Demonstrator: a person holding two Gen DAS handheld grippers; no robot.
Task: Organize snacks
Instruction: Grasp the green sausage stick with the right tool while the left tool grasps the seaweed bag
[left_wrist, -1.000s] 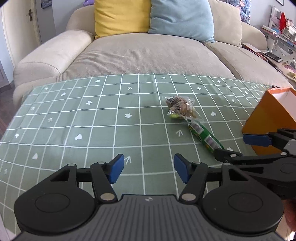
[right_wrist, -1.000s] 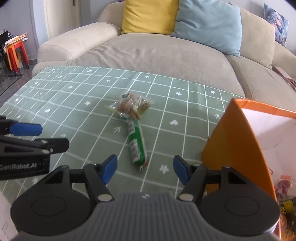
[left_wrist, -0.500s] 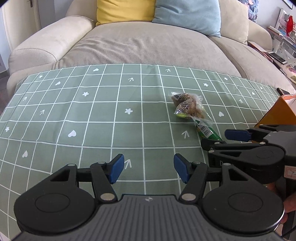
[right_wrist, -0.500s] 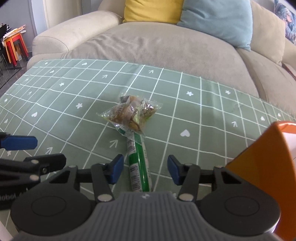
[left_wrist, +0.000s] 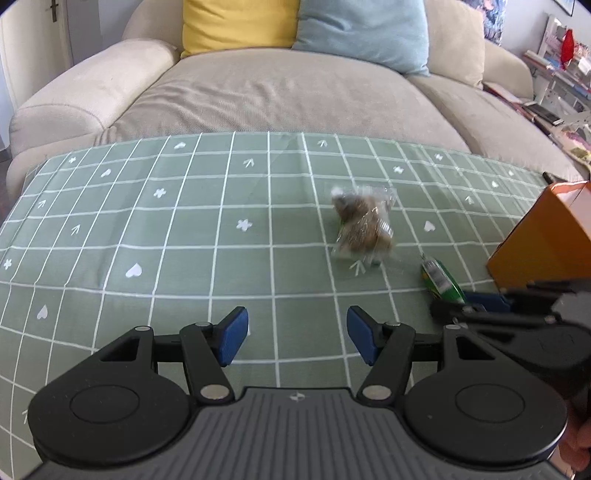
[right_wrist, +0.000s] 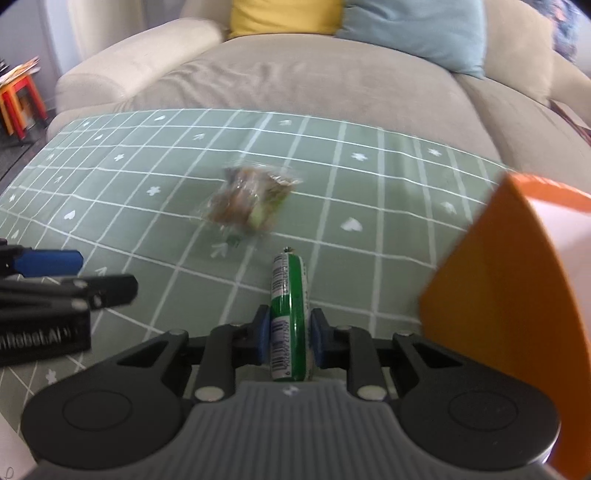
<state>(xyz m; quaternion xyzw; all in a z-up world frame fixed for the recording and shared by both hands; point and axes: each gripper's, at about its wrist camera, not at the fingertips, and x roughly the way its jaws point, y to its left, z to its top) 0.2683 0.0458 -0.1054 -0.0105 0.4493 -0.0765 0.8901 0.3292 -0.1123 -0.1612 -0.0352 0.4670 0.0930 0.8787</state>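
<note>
The right gripper (right_wrist: 287, 336) had its blue pads clenched on the near part of a slim green foil-wrapped snack stick (right_wrist: 288, 314), which pointed away over the green grid-patterned tablecloth (right_wrist: 155, 221). Farther off and slightly left lay a clear crinkly bag of brown snacks (right_wrist: 251, 201), apart from the stick. A tall orange cardboard box (right_wrist: 517, 295) stood just right of the gripper. The left gripper (left_wrist: 293, 339) hovered at the left, jaws spread with nothing between them. A beige sofa (left_wrist: 288, 85) stood beyond the table.
</note>
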